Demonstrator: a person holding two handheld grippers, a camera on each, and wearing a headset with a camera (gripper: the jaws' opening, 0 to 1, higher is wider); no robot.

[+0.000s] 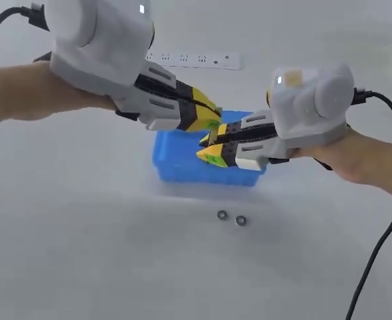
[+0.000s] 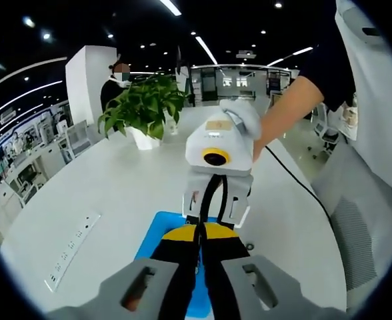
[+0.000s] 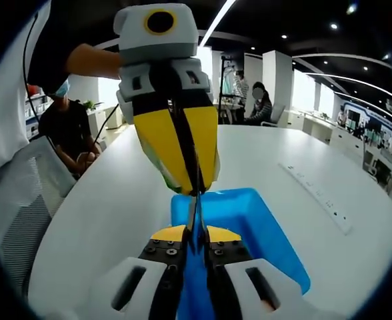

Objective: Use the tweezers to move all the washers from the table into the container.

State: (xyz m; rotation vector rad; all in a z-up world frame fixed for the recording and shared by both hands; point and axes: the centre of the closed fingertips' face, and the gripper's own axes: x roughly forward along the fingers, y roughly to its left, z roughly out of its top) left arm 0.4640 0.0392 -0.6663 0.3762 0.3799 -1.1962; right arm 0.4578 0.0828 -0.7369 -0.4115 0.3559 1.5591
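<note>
Mid worktop [image 1: 83, 260], over the blue container [image 1: 183, 170], left gripper [image 1: 216, 118] and right gripper [image 1: 203, 147] jaws closed, seemingly both pinching the tweezers [image 3: 194, 213], two washers [image 1: 222, 215] just off its near wall; risks dropping tweezers inside if one grip loosens.

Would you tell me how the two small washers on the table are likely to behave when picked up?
The washers look like small flat metal rings, so probably stiff and light. Lying flat on the smooth table, they may slide when nudged and be hard to get under. Tipped on edge, they could roll.
</note>
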